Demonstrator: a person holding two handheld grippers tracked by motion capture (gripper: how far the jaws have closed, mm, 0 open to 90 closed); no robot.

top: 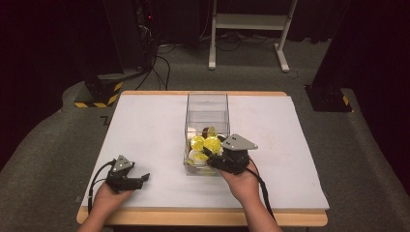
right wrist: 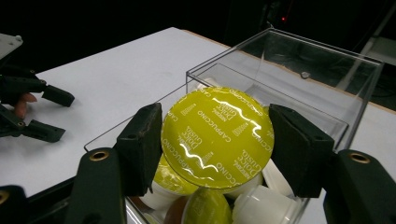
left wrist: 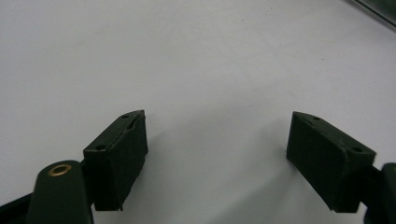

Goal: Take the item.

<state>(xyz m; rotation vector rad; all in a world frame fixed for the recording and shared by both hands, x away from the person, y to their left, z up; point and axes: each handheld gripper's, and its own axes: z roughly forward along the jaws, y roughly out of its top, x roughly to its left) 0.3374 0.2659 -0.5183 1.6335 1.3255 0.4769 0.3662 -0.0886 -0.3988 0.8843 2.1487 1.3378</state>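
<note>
**A:** Right tool (right wrist: pixel 217 140) status?

**B:** Clamped on a yellow-lidded coffee capsule (right wrist: pixel 217 137). Both pads (right wrist: pixel 142 144) are pressed against the capsule's rim, lid turned toward the camera. "Cappuccino" is printed on it.

**A:** Capsule location?

**B:** Held just above the near end of the clear plastic box (top: pixel 207 108), over the other capsules (right wrist: pixel 254 205) piled inside. Box is set mid-tabletop (top: pixel 145 125), long side running away from the person.

**A:** Left tool (top: pixel 142 180)?

**B:** Jaws spread wide, nothing between them. It is rested low on the tabletop at the near left corner, well apart from the box, held in the left hand (top: pixel 109 195).
</note>
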